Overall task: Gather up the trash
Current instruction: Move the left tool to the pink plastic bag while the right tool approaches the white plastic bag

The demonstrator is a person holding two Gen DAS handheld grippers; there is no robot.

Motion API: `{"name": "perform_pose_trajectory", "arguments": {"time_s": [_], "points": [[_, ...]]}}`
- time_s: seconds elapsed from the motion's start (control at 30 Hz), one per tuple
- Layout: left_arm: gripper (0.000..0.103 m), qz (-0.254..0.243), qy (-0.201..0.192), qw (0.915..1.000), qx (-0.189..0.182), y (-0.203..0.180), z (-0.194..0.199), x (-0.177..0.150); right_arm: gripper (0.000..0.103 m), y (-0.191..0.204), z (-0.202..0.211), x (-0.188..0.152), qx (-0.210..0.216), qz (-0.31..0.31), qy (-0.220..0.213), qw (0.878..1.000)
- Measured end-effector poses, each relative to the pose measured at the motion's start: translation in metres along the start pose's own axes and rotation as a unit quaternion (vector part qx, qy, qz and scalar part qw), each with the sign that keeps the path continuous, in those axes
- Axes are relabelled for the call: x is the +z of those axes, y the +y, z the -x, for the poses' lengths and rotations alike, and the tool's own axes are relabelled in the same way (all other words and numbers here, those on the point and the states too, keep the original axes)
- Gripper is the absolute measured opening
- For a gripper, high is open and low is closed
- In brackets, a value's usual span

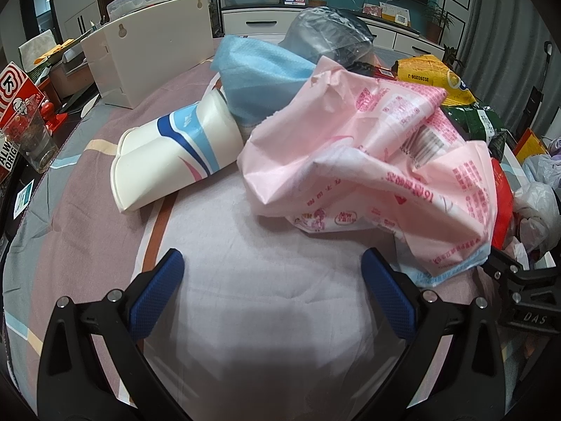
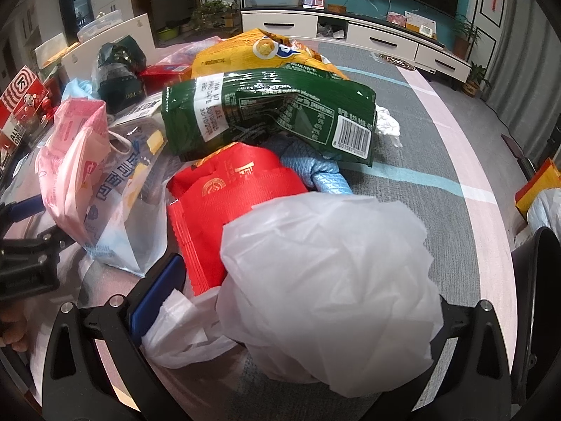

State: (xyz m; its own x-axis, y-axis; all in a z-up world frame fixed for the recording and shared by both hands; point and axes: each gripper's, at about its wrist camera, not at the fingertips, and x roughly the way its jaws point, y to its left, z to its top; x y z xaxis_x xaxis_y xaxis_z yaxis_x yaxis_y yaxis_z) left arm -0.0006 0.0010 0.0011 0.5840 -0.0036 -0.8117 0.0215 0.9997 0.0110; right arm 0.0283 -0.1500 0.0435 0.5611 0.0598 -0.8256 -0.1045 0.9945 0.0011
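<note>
Your left gripper [image 1: 272,296] hangs wide open over the patterned cloth [image 1: 245,252], both blue pads [image 1: 157,294] spread apart with nothing but bare fabric between them. Ahead and to the right lies a crumpled pink wrapper [image 1: 378,161], its lower edge reaching just beside the right pad — whether it touches the pad, you cannot tell. To the left of the wrapper a flattened white paper cup [image 1: 175,154] with blue stripes rests on its side, and a blue cloth [image 1: 259,80] is bunched behind it, touching its far end. A white box [image 1: 150,59] stands further back on the left.

Your right gripper [image 2: 298,301] sits over a white plastic bag [image 2: 326,280] that billows up between the fingers and hides the right one. Only the left blue pad [image 2: 157,298] shows, pressed against the bag's edge — so you cannot tell how far the jaws are spread or whether they have hold of it. Behind the bag lies a red packet [image 2: 231,189], partly under it, then a green snack bag [image 2: 266,115] leaning across a yellow bag [image 2: 245,56]. The pink wrapper [image 2: 73,161] sits at the left of the pile.
</note>
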Motion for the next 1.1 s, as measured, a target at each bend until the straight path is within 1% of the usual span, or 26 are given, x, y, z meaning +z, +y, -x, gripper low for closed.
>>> {"name": "perform_pose_trajectory", "arguments": {"time_s": [0.03, 0.1, 0.13, 0.17, 0.23, 0.33, 0.43, 0.5, 0.6, 0.67, 0.73, 0.83, 0.9, 0.97, 1.03, 1.1], "points": [[0.101, 0.0, 0.001, 1.0, 0.002, -0.001, 0.0, -0.001, 0.101, 0.002, -0.001, 0.001, -0.001, 0.0, 0.002, 1.0], [0.101, 0.003, 0.016, 0.9999, -0.002, 0.0, 0.003, -0.001, 0.101, 0.005, 0.006, -0.001, 0.001, 0.012, 0.002, 1.0], [0.1, 0.007, 0.024, 0.9997, -0.008, 0.001, 0.006, -0.002, 0.101, 0.009, 0.019, -0.006, 0.001, 0.02, -0.01, 1.0], [0.1, 0.013, 0.029, 0.9993, -0.017, 0.002, 0.01, -0.003, 0.101, 0.01, 0.035, -0.009, 0.001, 0.032, -0.039, 0.999], [0.1, 0.018, 0.019, 0.9993, -0.025, 0.002, 0.023, -0.005, 0.101, 0.014, 0.056, -0.009, 0.003, 0.047, -0.076, 0.996], [0.1, 0.02, -0.007, 0.9994, -0.027, 0.003, 0.046, -0.004, 0.101, 0.016, 0.085, -0.006, 0.012, 0.045, -0.1, 0.994], [0.101, 0.034, -0.021, 0.9985, -0.037, 0.007, 0.068, 0.0, 0.101, 0.017, 0.099, -0.003, 0.031, 0.033, -0.105, 0.993], [0.1, 0.038, -0.026, 0.9982, -0.037, 0.01, 0.08, 0.007, 0.101, 0.021, 0.111, 0.001, 0.042, 0.032, -0.107, 0.993], [0.1, 0.035, -0.045, 0.9969, -0.054, 0.015, 0.101, 0.027, 0.101, 0.023, 0.127, 0.016, 0.054, 0.032, -0.124, 0.99], [0.1, 0.037, -0.059, 0.9954, -0.066, 0.022, 0.113, 0.041, 0.101, 0.023, 0.134, 0.029, 0.067, 0.016, -0.131, 0.989], [0.1, 0.041, -0.076, 0.9946, -0.058, 0.025, 0.122, 0.053, 0.101, 0.025, 0.14, 0.04, 0.076, 0.004, -0.134, 0.988], [0.1, 0.03, -0.097, 0.9934, -0.053, 0.025, 0.125, 0.058, 0.101, 0.03, 0.139, 0.052, 0.075, 0.007, -0.129, 0.989], [0.1, 0.033, -0.089, 0.9935, -0.062, 0.028, 0.118, 0.053, 0.101, 0.033, 0.139, 0.058, 0.08, 0.011, -0.131, 0.988], [0.1, 0.059, -0.075, 0.9925, -0.076, 0.035, 0.11, 0.047, 0.1, 0.032, 0.141, 0.057, 0.074, 0.001, -0.15, 0.986], [0.1, 0.083, -0.052, 0.9907, -0.094, 0.042, 0.101, 0.043, 0.099, 0.029, 0.141, 0.054, 0.073, -0.012, -0.161, 0.984], [0.1, 0.084, -0.038, 0.9893, -0.112, 0.044, 0.096, 0.039, 0.097, 0.024, 0.138, 0.054, 0.08, -0.026, -0.154, 0.984]]}}
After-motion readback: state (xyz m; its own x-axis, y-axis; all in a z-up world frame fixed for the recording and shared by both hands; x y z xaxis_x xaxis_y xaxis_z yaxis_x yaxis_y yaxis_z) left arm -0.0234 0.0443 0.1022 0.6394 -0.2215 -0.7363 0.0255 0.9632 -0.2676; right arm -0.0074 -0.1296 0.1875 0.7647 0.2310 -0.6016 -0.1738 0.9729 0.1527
